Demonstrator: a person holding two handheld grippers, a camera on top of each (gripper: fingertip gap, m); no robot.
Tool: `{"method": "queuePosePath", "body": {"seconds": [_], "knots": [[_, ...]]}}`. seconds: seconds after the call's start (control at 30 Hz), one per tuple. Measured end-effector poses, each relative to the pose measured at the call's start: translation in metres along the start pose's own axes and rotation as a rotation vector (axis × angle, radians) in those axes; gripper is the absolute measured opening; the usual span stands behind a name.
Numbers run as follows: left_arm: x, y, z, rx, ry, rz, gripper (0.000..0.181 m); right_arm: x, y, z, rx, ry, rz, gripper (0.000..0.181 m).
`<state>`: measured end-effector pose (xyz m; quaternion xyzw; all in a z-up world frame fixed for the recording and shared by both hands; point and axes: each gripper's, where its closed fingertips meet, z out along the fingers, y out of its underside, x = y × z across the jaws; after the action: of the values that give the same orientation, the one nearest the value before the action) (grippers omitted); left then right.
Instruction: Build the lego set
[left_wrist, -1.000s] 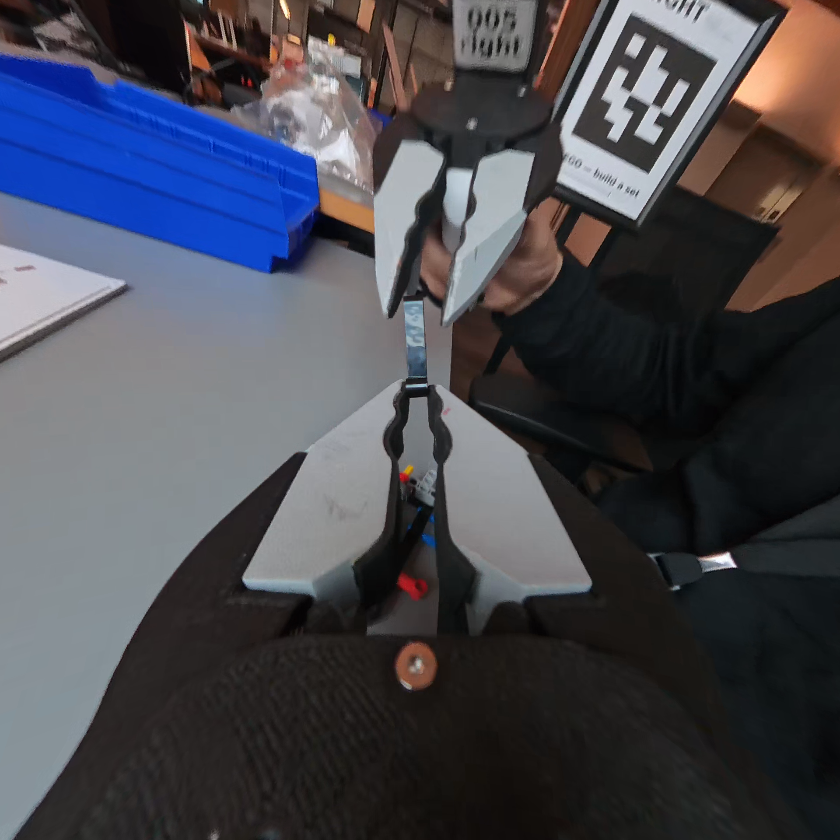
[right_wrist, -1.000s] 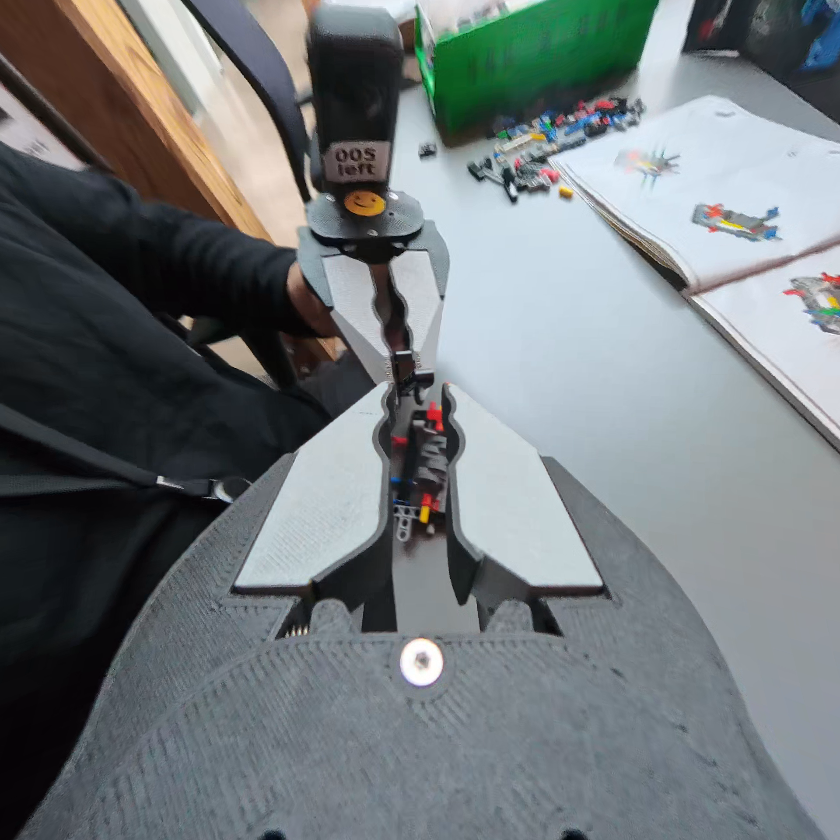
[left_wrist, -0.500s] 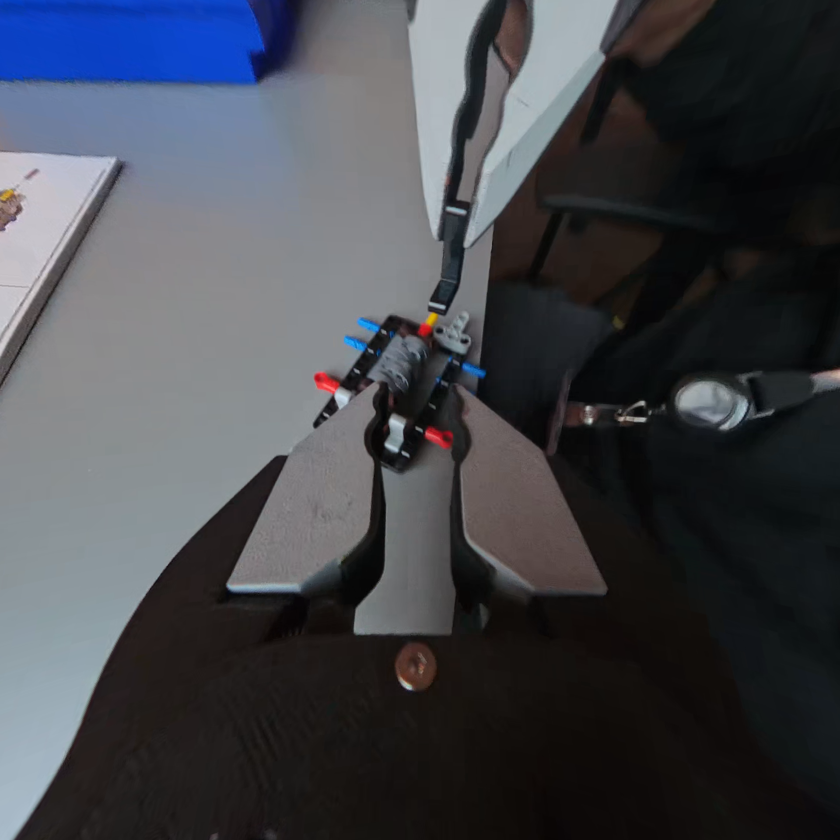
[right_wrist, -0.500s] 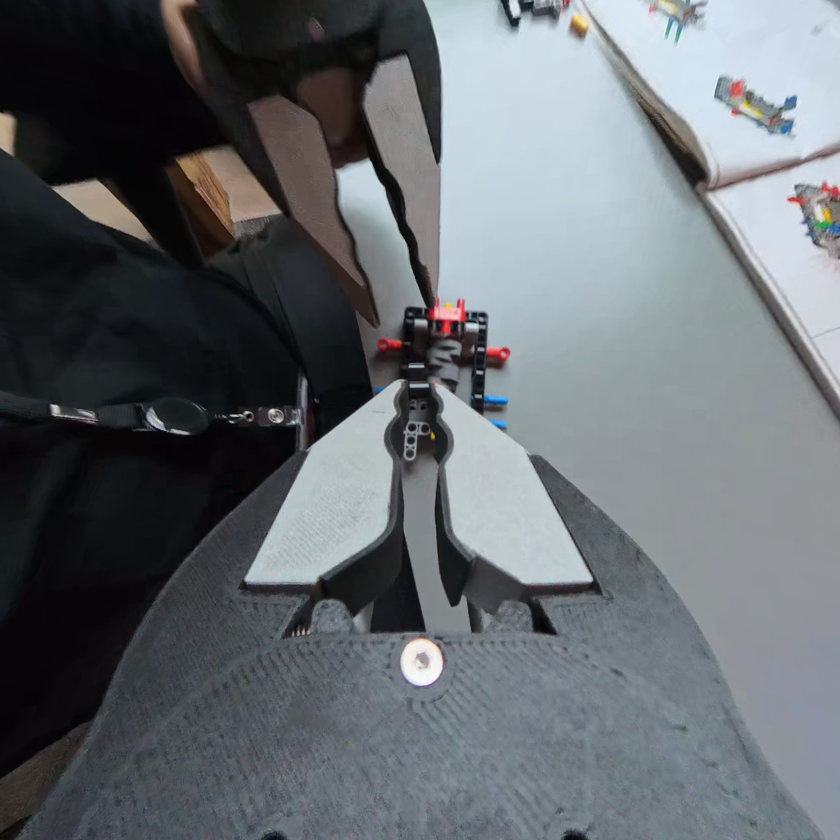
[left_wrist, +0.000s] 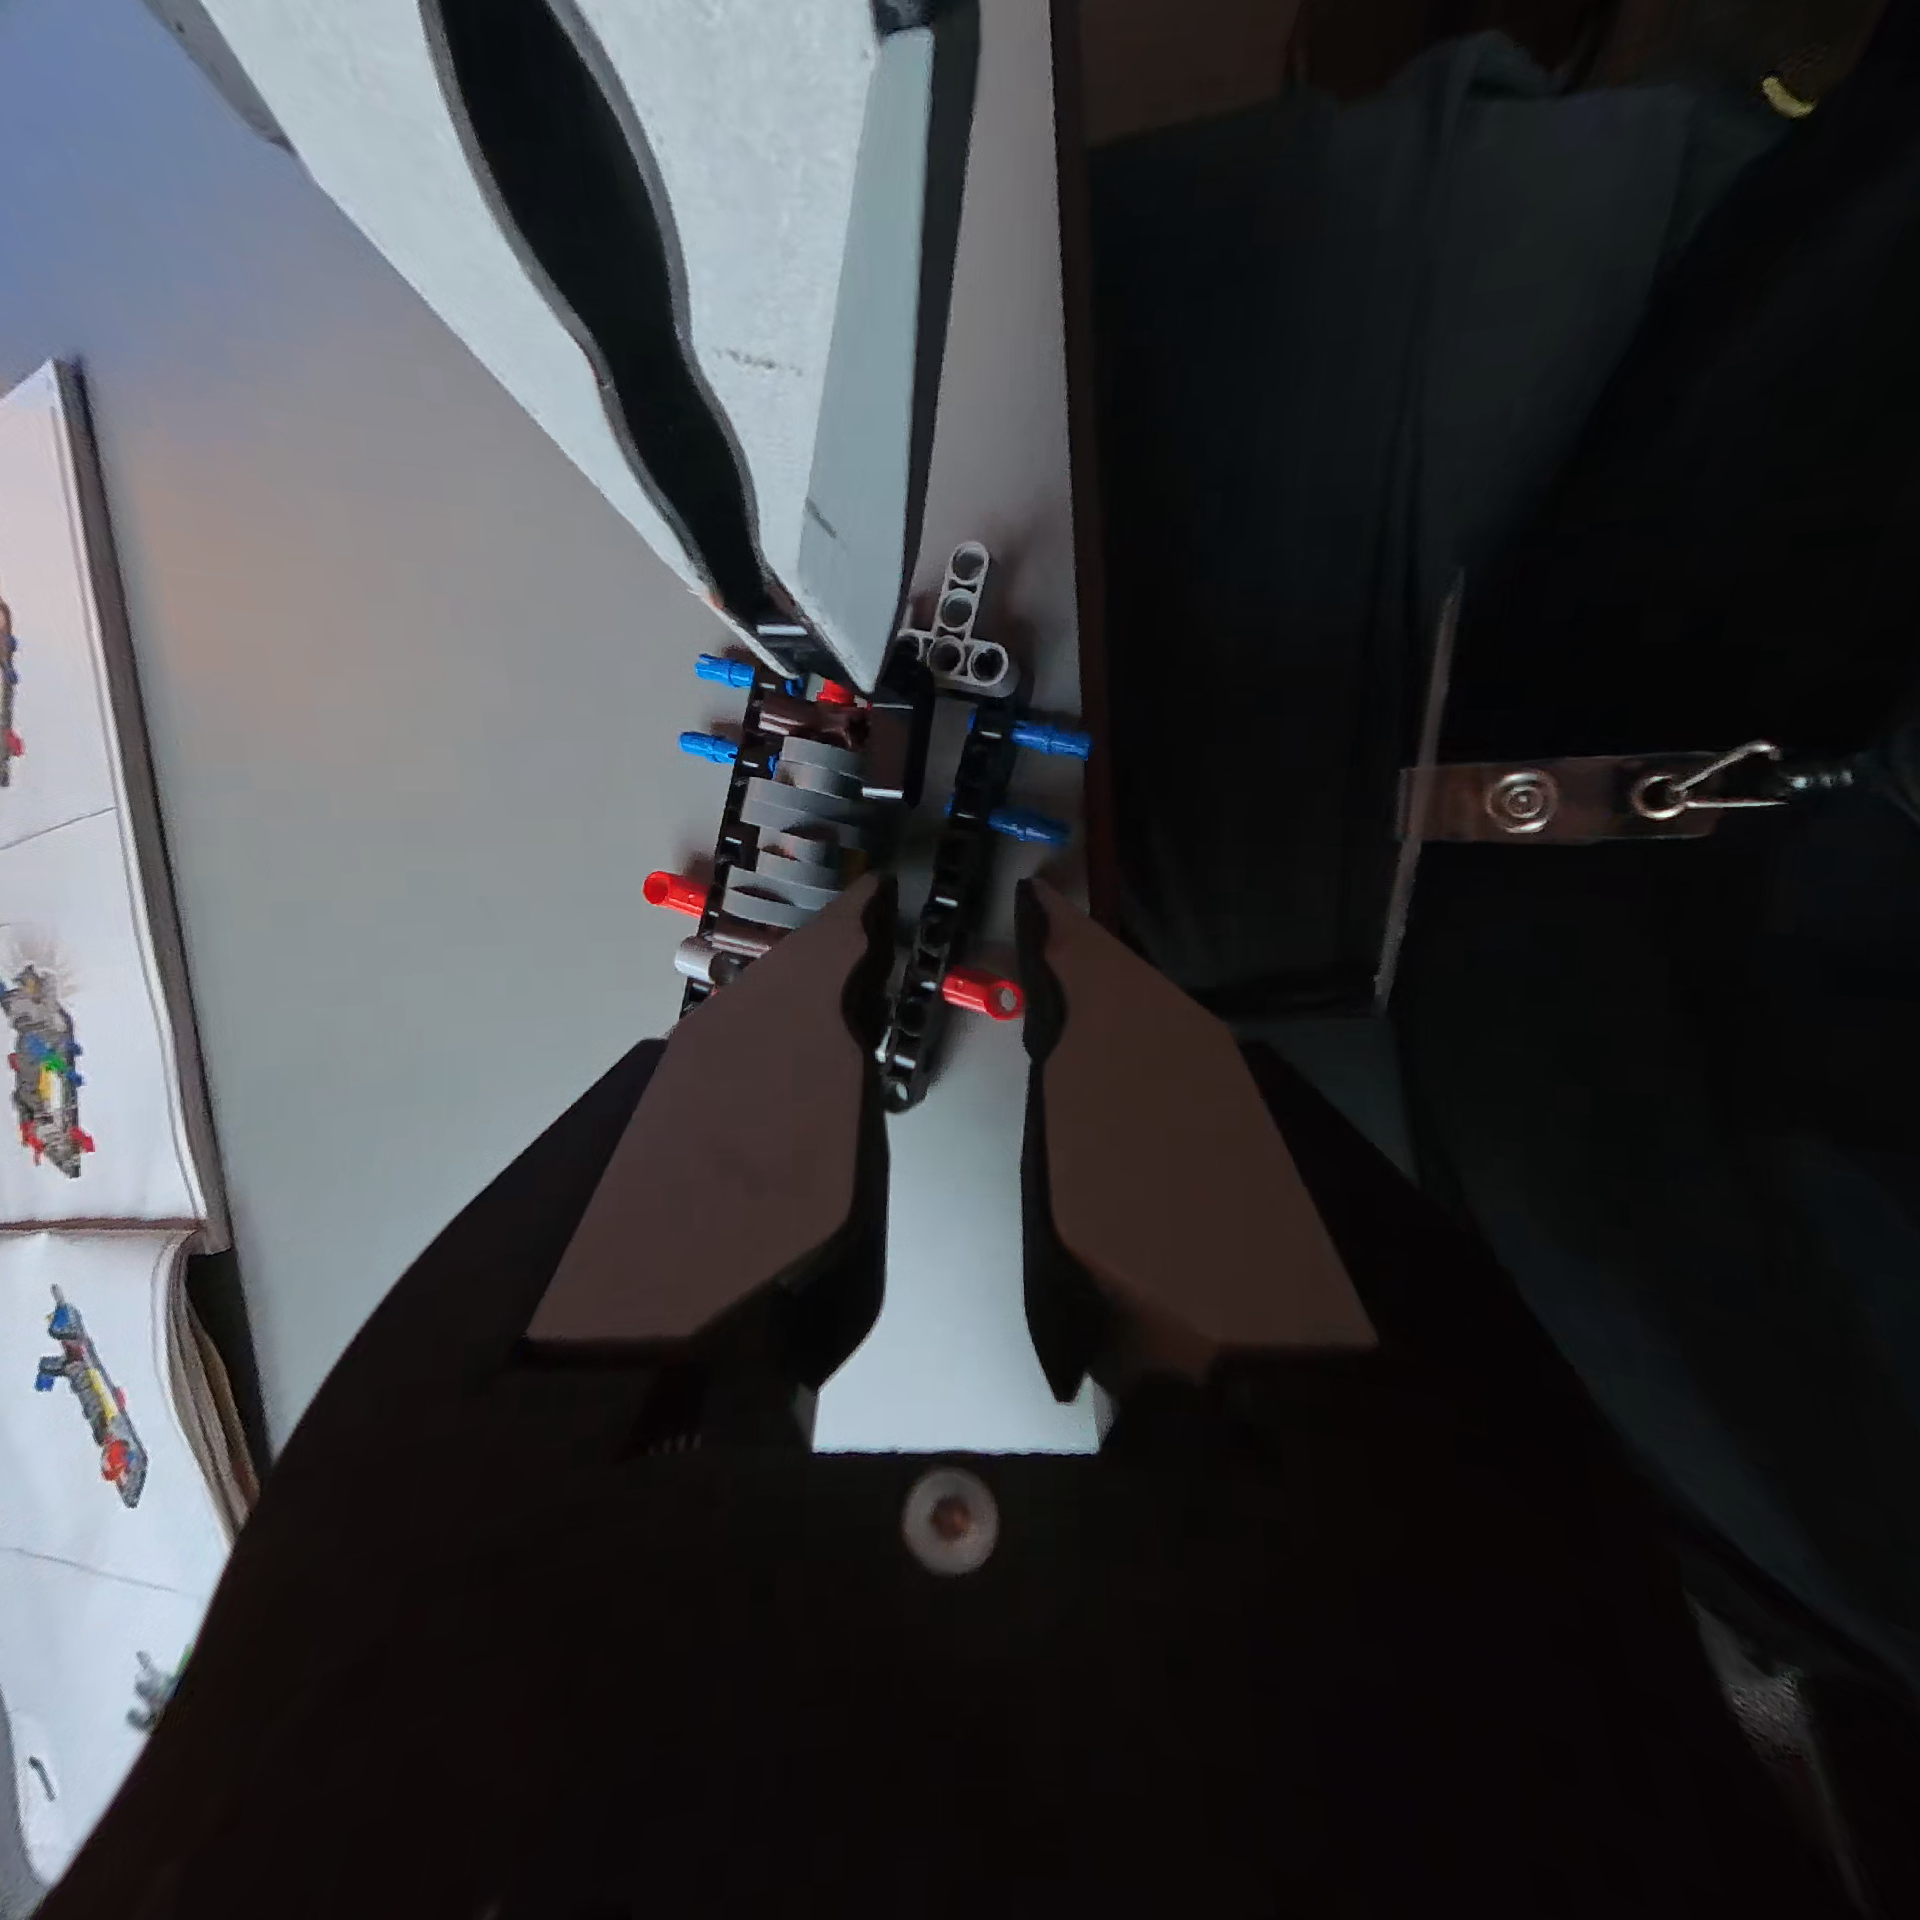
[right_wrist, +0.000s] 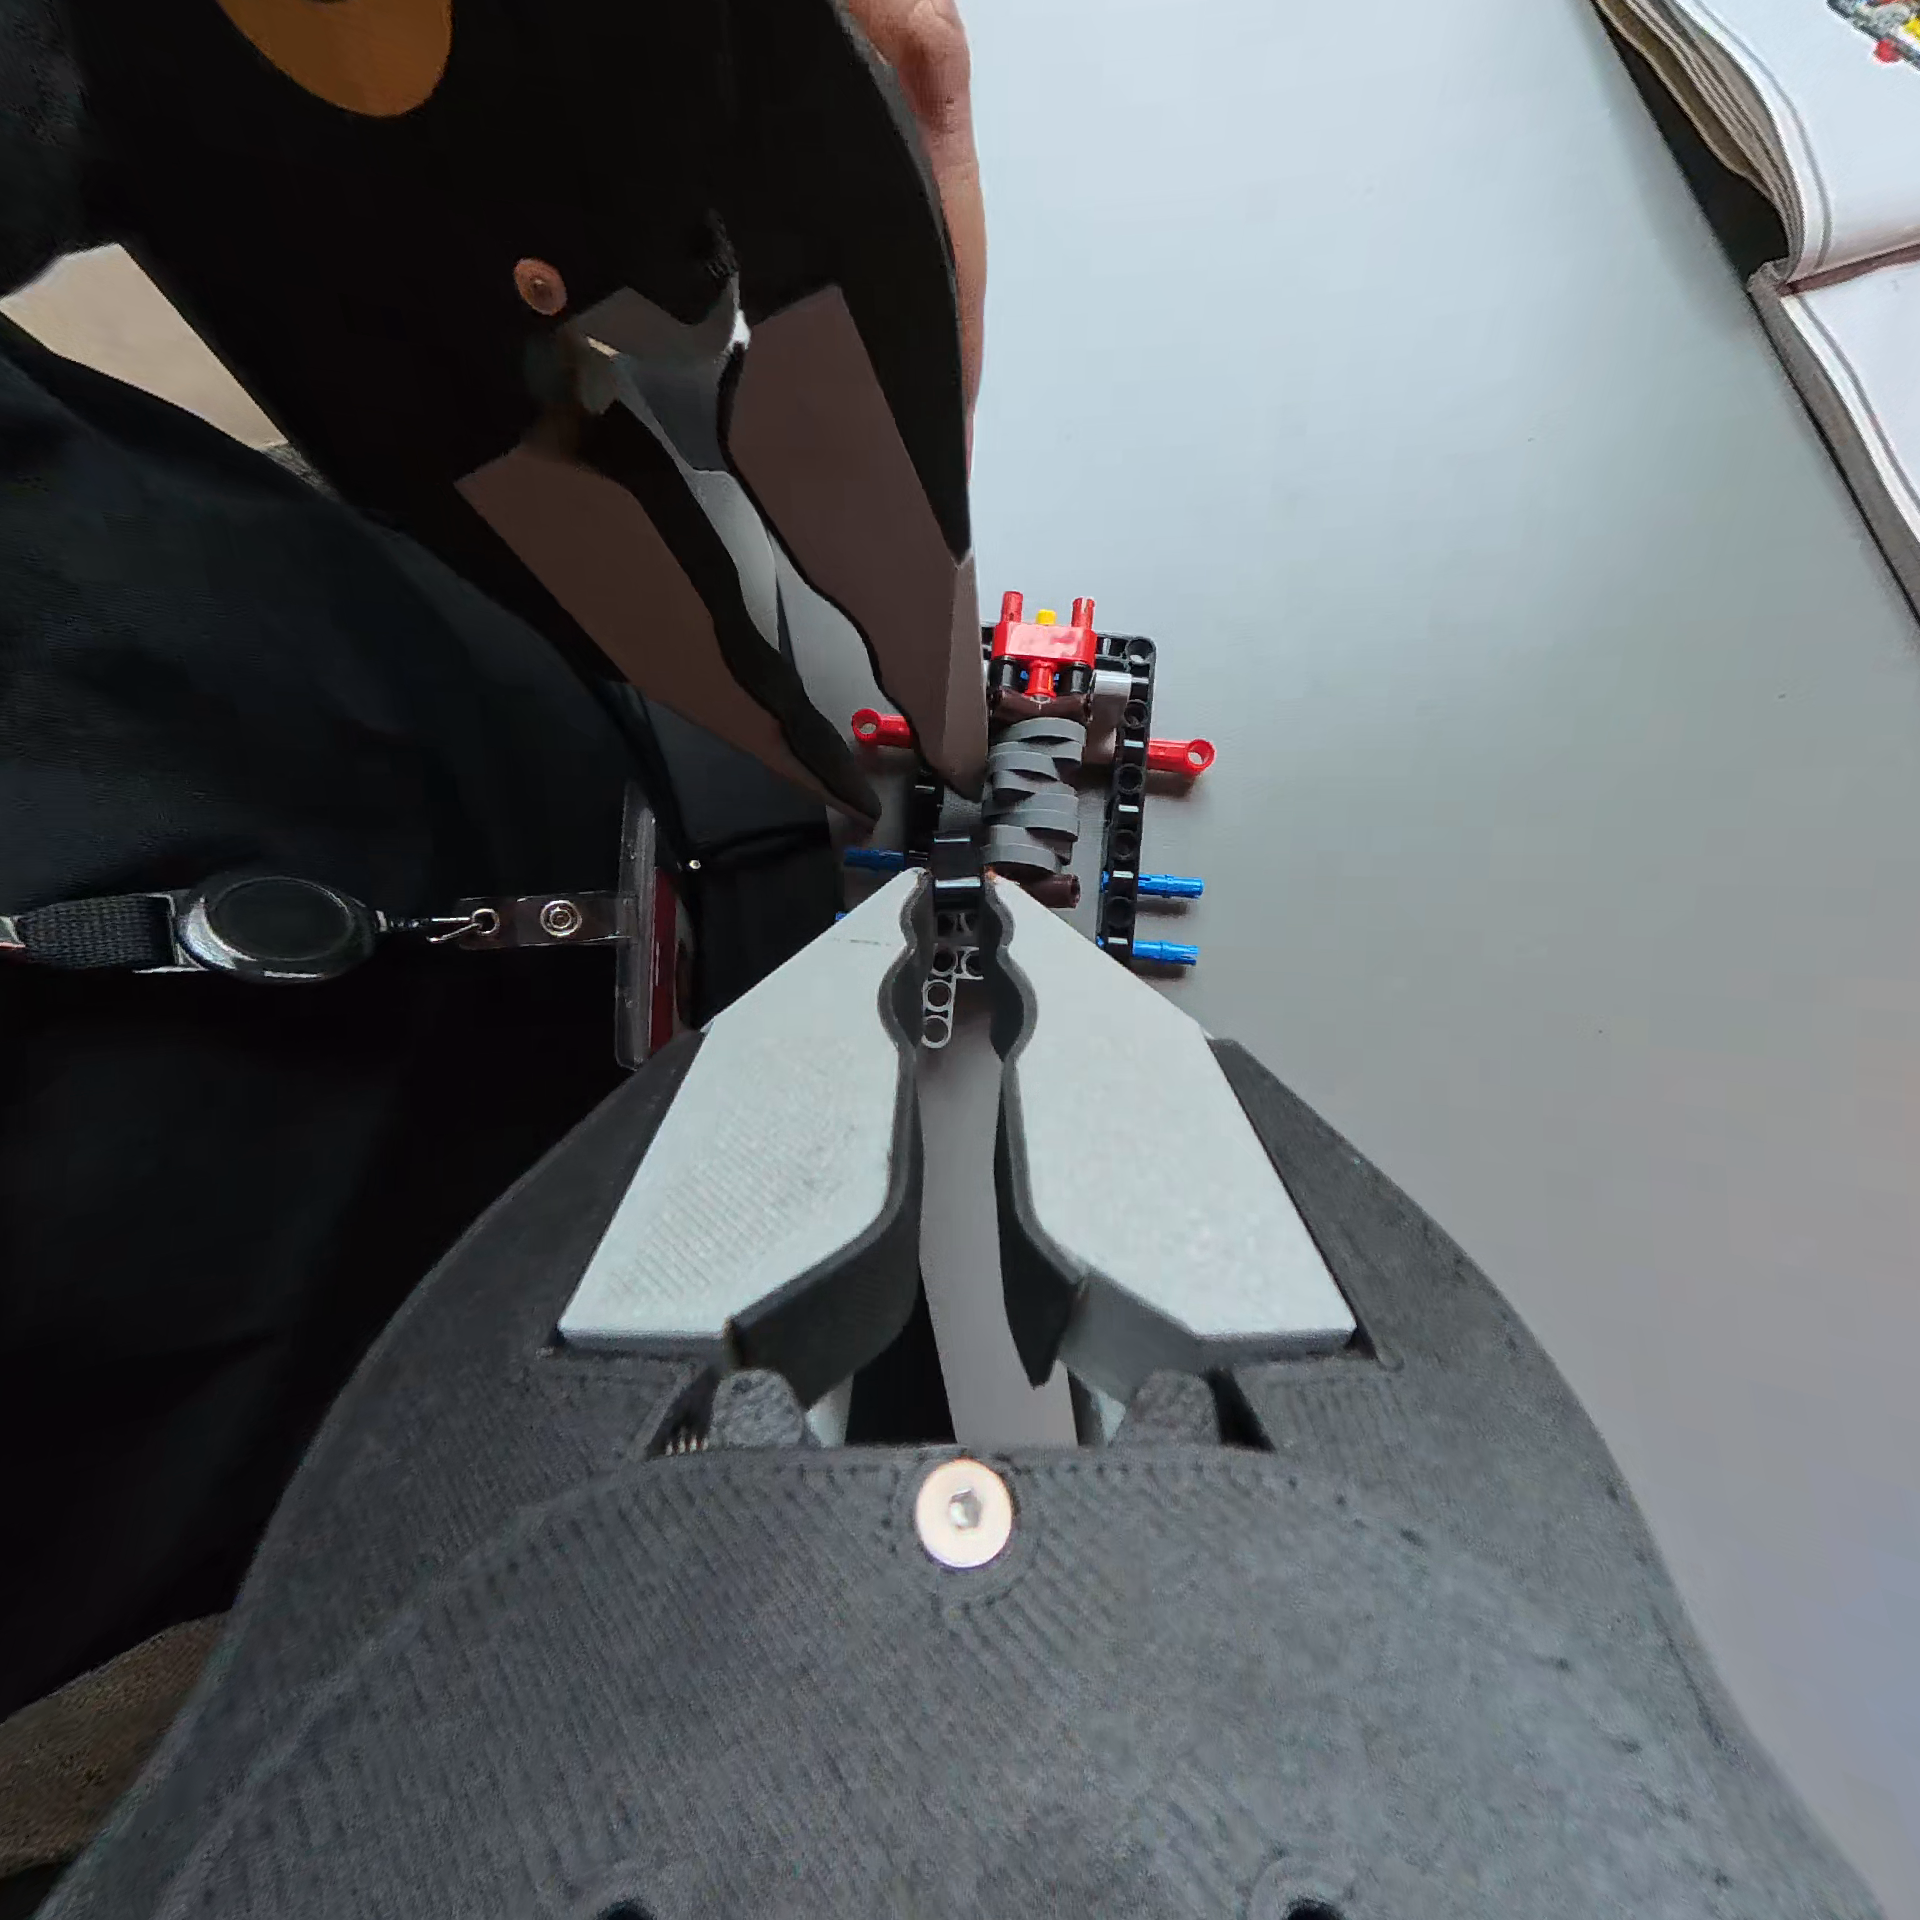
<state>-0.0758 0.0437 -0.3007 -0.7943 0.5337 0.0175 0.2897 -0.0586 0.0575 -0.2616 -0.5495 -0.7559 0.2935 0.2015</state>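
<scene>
A partly built lego assembly (left_wrist: 800, 821) lies on the grey table (left_wrist: 416, 727) near its edge: a black beam frame, stacked grey parts, blue and red pins, a light grey T-piece (left_wrist: 961, 644). My left gripper (left_wrist: 948, 888) is open, its fingers either side of the frame's right-hand black beam. My right gripper (left_wrist: 805, 660) comes in from above. In the right wrist view my right gripper (right_wrist: 956, 888) is shut on a short black beam (right_wrist: 956, 868), held against the assembly (right_wrist: 1034, 790). The left gripper (right_wrist: 904, 790) stands open at the frame's left side.
An open instruction booklet (left_wrist: 62, 935) lies left of the assembly and shows in the right wrist view (right_wrist: 1849, 156) at the far right. The table edge (left_wrist: 1070, 520) runs just beside the assembly. A person in black clothing with a badge reel (right_wrist: 275, 925) sits there. The left gripper's tips are roughly 5 cm from the right gripper's.
The black beam passed from my left gripper to my right one. My left gripper opened. Both grippers came down from mid-air to the assembly on the table.
</scene>
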Motion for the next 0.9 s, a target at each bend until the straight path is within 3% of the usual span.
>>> {"method": "queuePosePath", "body": {"seconds": [0.17, 0.9], "knots": [[0.001, -0.002, 0.005, 0.015, 0.115, -0.102, 0.006, 0.002, 0.002, 0.000, 0.019, -0.015, 0.019, 0.004], [-0.006, -0.004, 0.008, 0.036, 0.114, -0.129, 0.014, 0.006, 0.003, -0.004, 0.033, -0.004, 0.018, 0.004]]}}
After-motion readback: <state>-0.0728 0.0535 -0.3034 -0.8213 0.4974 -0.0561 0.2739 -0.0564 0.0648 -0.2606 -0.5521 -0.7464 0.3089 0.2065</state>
